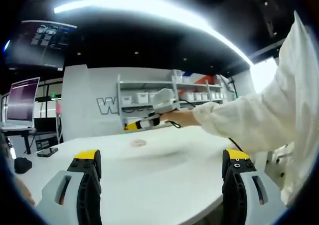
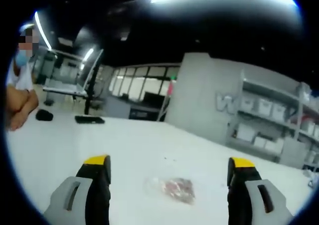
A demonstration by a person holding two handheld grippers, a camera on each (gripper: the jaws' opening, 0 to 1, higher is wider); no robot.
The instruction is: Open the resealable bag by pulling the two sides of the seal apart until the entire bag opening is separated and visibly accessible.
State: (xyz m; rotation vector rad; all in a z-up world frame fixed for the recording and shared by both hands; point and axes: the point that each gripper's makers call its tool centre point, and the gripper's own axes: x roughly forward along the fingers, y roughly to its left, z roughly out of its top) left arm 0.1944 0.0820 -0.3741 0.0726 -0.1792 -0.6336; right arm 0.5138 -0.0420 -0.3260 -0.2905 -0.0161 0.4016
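The left gripper view looks low across the white table (image 1: pixel 164 170) toward the shelving (image 1: pixel 149 98) at 12 o'clock. The right gripper view sits nearer the tabletop (image 2: pixel 75 145), angled down, the bag (image 2: pixel 172 189) at 6 o'clock. Both views share the table and the shelving (image 2: pixel 271 120).

Both hand-held grippers, left (image 1: pixel 162 172) and right (image 2: pixel 169 177), hover with jaws wide apart.

There's a big white table (image 2: pixel 60 150) with a phone-looking slab (image 2: pixel 89 119) and a dark lump (image 2: pixel 44 115) near its far edge (too blurry to name). Behind it sits a shelf (image 2: pixel 271 122) full of white bins, plus a monitor (image 1: pixel 22 100) off to one side.
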